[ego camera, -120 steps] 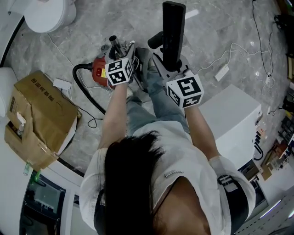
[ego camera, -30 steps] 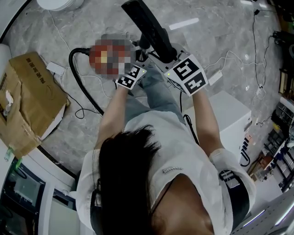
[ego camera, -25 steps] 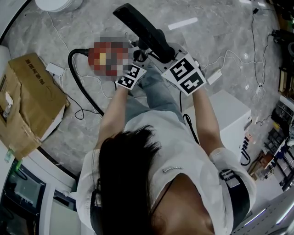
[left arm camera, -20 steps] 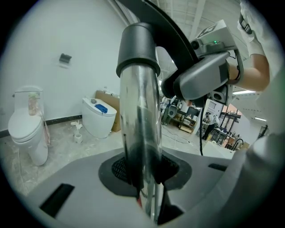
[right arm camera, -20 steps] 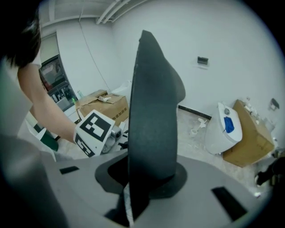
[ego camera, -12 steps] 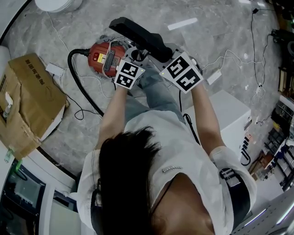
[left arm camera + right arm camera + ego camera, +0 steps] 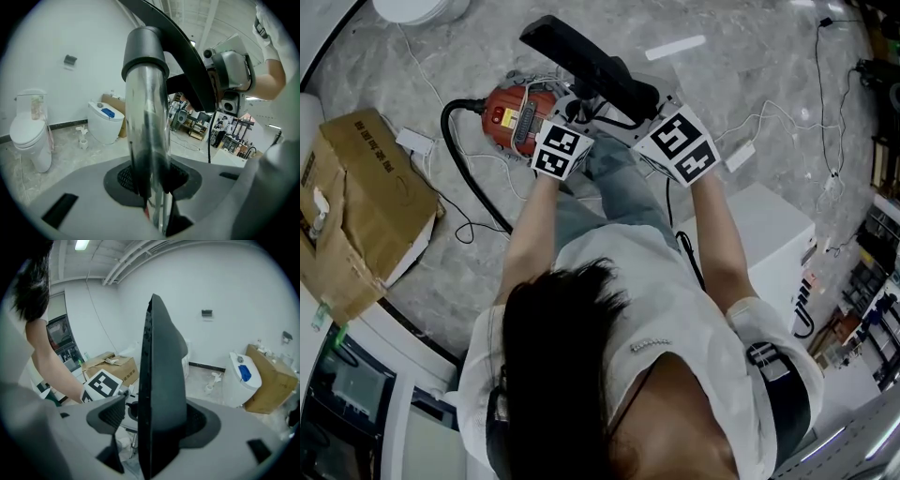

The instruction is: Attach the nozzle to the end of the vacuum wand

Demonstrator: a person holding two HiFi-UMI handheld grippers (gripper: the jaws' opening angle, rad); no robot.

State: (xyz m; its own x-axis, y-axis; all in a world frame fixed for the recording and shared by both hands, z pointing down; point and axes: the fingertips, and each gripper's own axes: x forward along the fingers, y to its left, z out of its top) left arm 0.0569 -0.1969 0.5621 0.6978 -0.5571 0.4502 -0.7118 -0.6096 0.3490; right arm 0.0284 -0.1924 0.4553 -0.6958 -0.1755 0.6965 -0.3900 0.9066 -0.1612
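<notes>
The chrome vacuum wand (image 7: 145, 140) runs up between the jaws of my left gripper (image 7: 152, 180), which is shut on it. A grey collar (image 7: 145, 51) caps the wand's end, and the black nozzle (image 7: 180, 65) curves away from that collar. In the right gripper view the same black nozzle (image 7: 161, 380) stands edge-on between the jaws of my right gripper (image 7: 154, 420). Those jaws have just been opening; the left pad (image 7: 108, 414) stands clear of the nozzle. From the head view the nozzle (image 7: 586, 61) slants up-left beyond both marker cubes (image 7: 561, 150).
The red vacuum canister (image 7: 516, 117) with its black hose (image 7: 455, 155) lies on the marble floor at the left. A cardboard box (image 7: 361, 206) sits farther left, a white cabinet (image 7: 769, 239) at the right. White cables (image 7: 769, 108) trail across the floor. Toilets (image 7: 30, 133) stand by the wall.
The black nozzle has swung down toward the left, from a steep slant to a flatter one. The right marker cube has shifted slightly. The left gripper has kept its place.
</notes>
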